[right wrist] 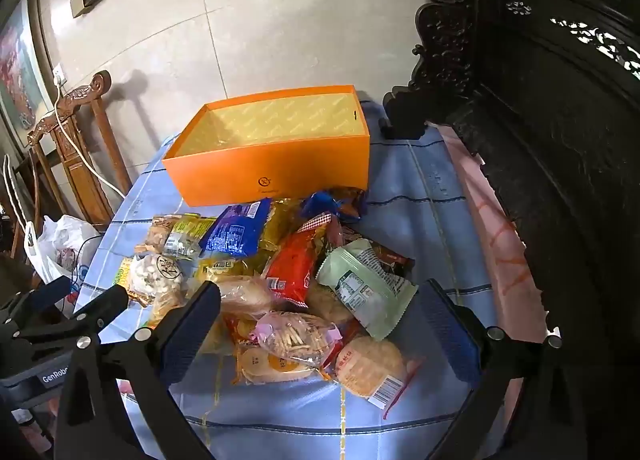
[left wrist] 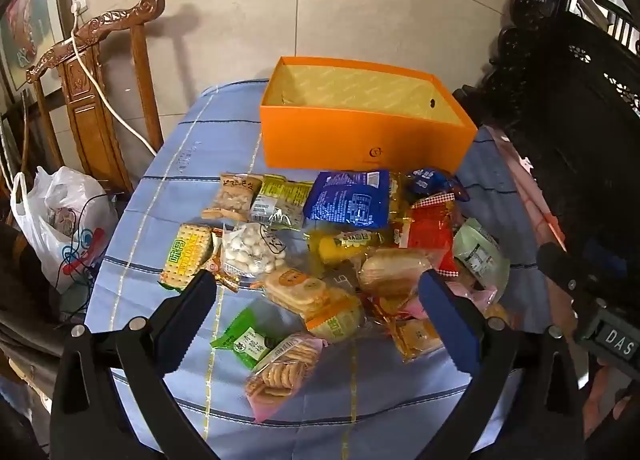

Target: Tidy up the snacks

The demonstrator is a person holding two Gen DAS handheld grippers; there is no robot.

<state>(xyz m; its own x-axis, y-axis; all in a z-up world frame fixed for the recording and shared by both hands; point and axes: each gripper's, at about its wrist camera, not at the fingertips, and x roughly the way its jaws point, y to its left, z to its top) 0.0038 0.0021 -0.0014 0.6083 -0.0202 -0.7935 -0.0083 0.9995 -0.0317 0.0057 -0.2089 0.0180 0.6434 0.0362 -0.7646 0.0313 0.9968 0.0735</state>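
Both grippers, left (left wrist: 316, 292) and right (right wrist: 320, 308), fingers spread wide, empty, above snack pile (left wrist: 340, 252). Pick top packet first, carry to orange box (left wrist: 360, 139); avoid crushing biscuits.

left gripper (left wrist: 316, 290): jaws wide, empty | right gripper (right wrist: 320, 302): jaws wide, empty, angled down

Both wrist views angled down, near; shared snack pile (left wrist: 340, 256), orange box (right wrist: 272, 163)

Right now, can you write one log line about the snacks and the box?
open orange cardboard box: empty | pile of wrapped snack packets: on blue cloth, none boxed | left tool: open, empty | right tool: open, empty
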